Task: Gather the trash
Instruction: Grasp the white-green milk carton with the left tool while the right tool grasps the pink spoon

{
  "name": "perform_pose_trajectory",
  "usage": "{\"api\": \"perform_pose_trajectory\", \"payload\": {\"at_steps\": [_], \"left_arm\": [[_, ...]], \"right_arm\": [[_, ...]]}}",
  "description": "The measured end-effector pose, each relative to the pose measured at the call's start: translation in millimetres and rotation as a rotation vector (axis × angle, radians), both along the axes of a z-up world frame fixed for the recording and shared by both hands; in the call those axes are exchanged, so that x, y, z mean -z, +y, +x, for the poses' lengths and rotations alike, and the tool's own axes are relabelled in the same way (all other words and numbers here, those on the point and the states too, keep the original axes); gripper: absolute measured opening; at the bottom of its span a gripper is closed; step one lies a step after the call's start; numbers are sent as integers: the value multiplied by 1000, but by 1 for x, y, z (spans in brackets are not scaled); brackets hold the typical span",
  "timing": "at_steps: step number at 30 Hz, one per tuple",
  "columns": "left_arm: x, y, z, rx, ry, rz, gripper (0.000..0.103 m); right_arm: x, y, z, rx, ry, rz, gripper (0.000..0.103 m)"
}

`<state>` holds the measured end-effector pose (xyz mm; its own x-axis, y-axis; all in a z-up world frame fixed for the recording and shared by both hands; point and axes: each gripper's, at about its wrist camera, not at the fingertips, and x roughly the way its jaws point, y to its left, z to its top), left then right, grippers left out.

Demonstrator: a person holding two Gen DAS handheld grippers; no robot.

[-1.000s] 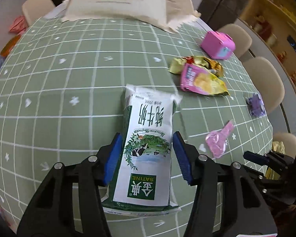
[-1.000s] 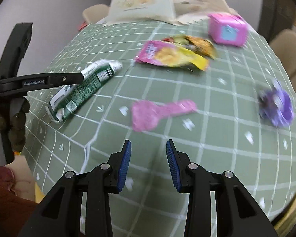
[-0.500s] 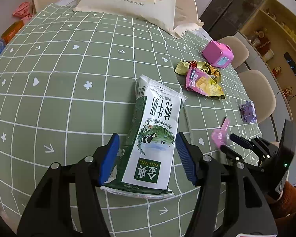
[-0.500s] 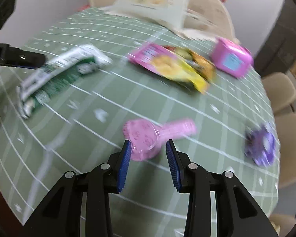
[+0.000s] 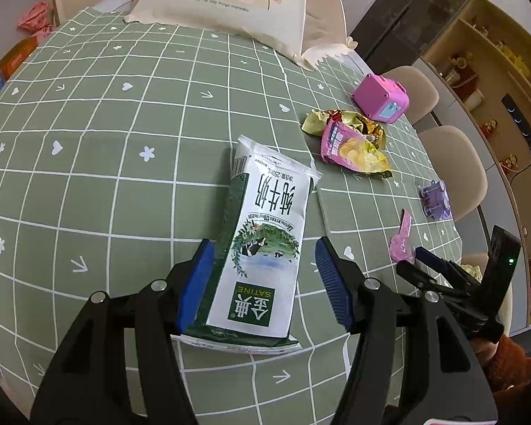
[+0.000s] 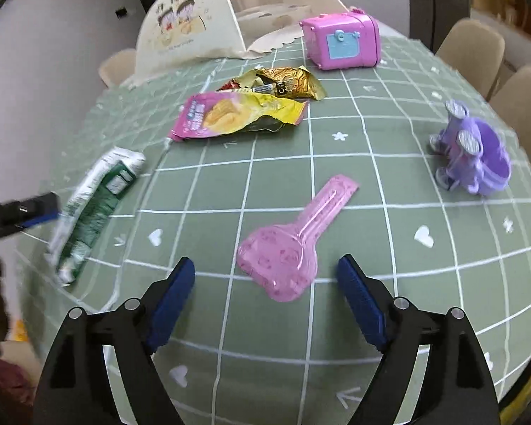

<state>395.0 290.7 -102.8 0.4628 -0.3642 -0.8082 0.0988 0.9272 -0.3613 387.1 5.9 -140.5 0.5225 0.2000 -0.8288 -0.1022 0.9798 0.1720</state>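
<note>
A flattened green and white milk carton [image 5: 262, 251] lies on the green checked tablecloth [image 5: 124, 148]. My left gripper [image 5: 265, 290] is open, its blue pads on either side of the carton's near end. The carton also shows in the right wrist view [image 6: 92, 209]. A pink plastic wrapper [image 6: 290, 244] lies just ahead of my right gripper [image 6: 265, 304], which is wide open and empty. A pink and yellow snack bag [image 6: 230, 117] and a gold wrapper [image 6: 283, 83] lie further back.
A pink toy box [image 6: 343, 40] and a purple toy [image 6: 474, 157] sit on the right side. A cream cloth bag [image 5: 237, 3] lies at the far end. Beige chairs [image 5: 453, 166] ring the table. Small packets [image 5: 17, 56] lie at the far left edge.
My right gripper has opened wide and moved closer to the pink wrapper. My left gripper has opened a little around the carton.
</note>
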Motion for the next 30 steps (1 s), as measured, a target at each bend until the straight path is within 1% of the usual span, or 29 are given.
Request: {"api": "perform_pose_trajectory", "payload": {"at_steps": [2,3,5,6,7,9,11,13,15,17,19,24,27,30], "left_arm": [[0,2,-1,-3,-3,5,57],[-1,3,-1,-4,-5,9,57],[-1,3,-2,-3,-7,15,57],[-1,3,-2,-1,-8,19,58],[-1,2,-2,2,-9,22,58],[-2,-1,-1,14,-18,34,58],[-4,-7,1,30,-29,48,62],[-6,-15,5,58,-43,72,63],[-5,-23,9,76,-51,114,63],[-1,-32,15,87,-41,187,63],[4,-38,21,96,-28,226,63],[13,-45,31,107,-11,248,63],[18,-51,35,111,4,250,63],[24,-53,40,91,41,249,62]], "right_arm": [[1,11,6,-17,9,-71,79],[2,16,9,-43,15,-114,79],[2,21,10,-78,14,-158,78],[0,21,9,-89,7,-155,65],[-2,20,7,-99,4,-157,42],[-10,19,6,-118,-2,-161,41],[-22,15,1,-115,-35,-159,41],[-32,13,-1,-111,-53,-154,41],[-42,9,-5,-98,-66,-140,41],[-51,5,-9,-82,-74,-125,41],[-57,2,-12,-74,-78,-118,41],[-72,3,-25,-87,-104,-177,41],[-77,-3,-33,-77,-96,-185,41],[-79,-13,-42,-55,-78,-189,41]]}}
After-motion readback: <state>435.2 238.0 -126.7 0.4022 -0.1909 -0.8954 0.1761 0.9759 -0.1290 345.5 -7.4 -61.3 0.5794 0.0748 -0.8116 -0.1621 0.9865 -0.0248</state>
